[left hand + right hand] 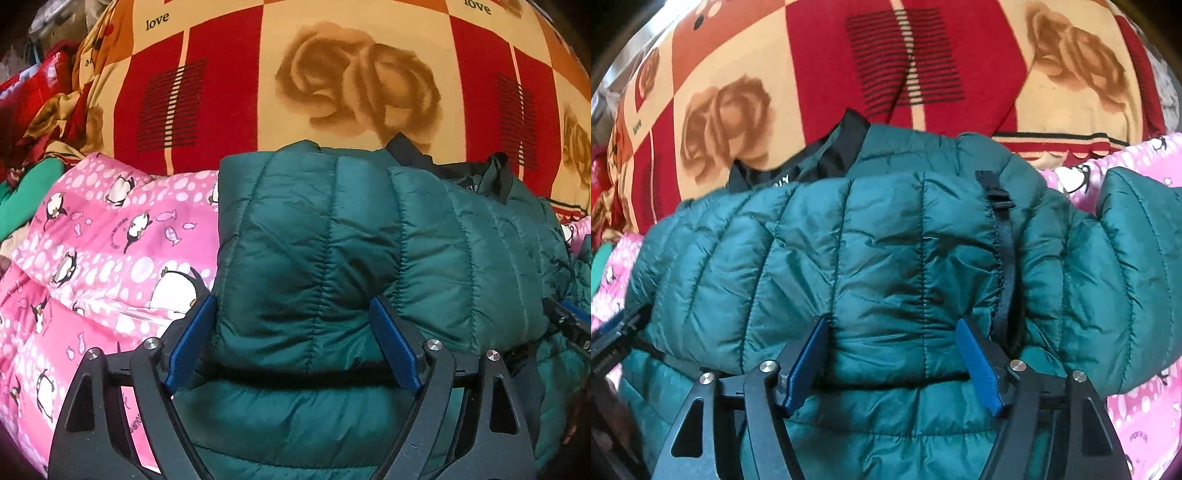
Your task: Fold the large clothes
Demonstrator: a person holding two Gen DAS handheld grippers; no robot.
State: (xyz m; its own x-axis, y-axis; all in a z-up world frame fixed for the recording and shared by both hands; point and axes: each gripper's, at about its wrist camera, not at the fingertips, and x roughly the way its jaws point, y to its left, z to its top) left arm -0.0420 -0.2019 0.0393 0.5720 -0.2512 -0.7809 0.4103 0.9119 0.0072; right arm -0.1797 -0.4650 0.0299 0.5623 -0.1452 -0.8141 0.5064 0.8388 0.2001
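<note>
Straddling the folded green puffer jacket (pixel 314 229), the left gripper (pixel 295 339) and right gripper (pixel 892 354) both stand spread wide, blue pads beside puffed fabric. Only the right view shows its black buckle strap (pixel 1003 258); the jacket lies on a pink penguin quilt (pixel 103 236) over a rose-print blanket (pixel 351 74).

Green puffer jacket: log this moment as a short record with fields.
garment: green puffer jacket, quilted, folded over on itself
lining: black, showing at the far edge
strap: black strap with buckle on the jacket's right part
underneath: pink penguin-print quilt
beyond: red and cream rose-print blanket
left tool: open, fingers straddling the fold
right tool: open, fingers straddling the fold
</note>
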